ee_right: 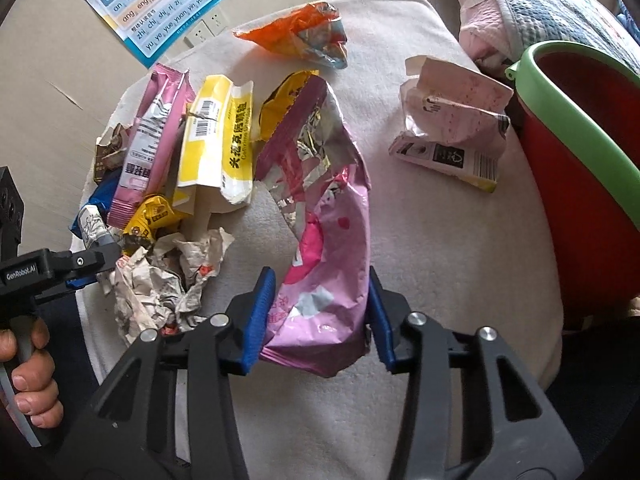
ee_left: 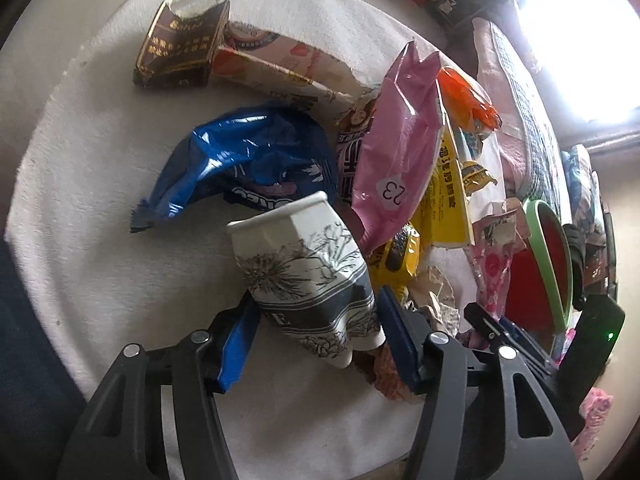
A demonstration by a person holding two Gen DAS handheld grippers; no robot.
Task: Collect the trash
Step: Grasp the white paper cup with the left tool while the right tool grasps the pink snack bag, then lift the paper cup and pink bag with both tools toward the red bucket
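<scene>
A squashed paper cup point(ee_left: 308, 272) with a grey flower print lies on its side on the white cloth point(ee_left: 80, 200), and my left gripper point(ee_left: 318, 300) is shut on its lower half, blue pads against both sides. My right gripper point(ee_right: 320, 276) is shut on the near end of a torn pink foil bag point(ee_right: 320, 216) whose silver lining shows. More trash lies in a heap: a blue wrapper point(ee_left: 248, 164), a pink pouch point(ee_left: 400, 152), a brown box point(ee_left: 180, 48), a yellow box point(ee_right: 220, 140), crumpled paper point(ee_right: 168, 280), an orange wrapper point(ee_right: 304, 36) and a torn pink carton point(ee_right: 452, 124).
A red bin with a green rim point(ee_right: 580, 152) stands at the right edge of the cloth, seen also as the bin point(ee_left: 548, 264) in the left wrist view. Folded blankets point(ee_right: 540, 8) lie behind it. A person's hand point(ee_right: 28, 360) holds the left gripper's handle. A letter chart point(ee_right: 152, 4) hangs on the wall.
</scene>
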